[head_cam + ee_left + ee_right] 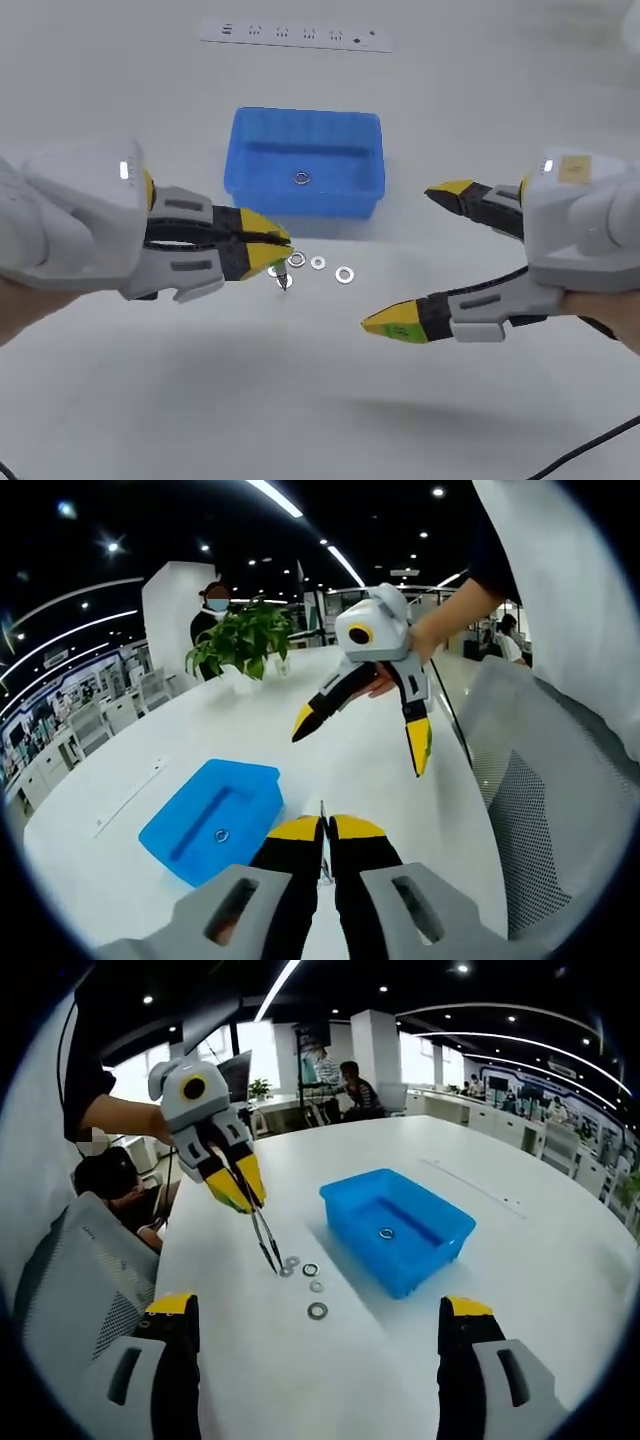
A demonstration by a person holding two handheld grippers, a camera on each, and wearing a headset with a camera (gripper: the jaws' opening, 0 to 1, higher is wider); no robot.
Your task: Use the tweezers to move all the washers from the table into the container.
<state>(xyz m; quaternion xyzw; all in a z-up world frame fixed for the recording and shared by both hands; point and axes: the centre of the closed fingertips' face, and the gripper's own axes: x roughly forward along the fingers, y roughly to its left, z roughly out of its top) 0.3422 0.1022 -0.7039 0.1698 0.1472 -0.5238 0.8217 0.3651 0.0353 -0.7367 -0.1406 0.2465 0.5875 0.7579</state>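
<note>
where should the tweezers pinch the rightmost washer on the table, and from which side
Probably across its ring. The washer lies flat and apart from the others, so bring the tweezers in the left gripper down from above, with one tip in the hole and one outside the edge nearest them.

Your thin tweezers [266,1242] point tips-down at the small silver washers [318,1310] scattered on the table [560,1290] just beside the blue container [437,1258], with one more inside it.

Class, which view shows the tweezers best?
Right gripper view: the tweezers show full length, side-on, tips at the washers. Head view catches their tips under the left gripper; left gripper view, a sliver between its jaws.
</note>
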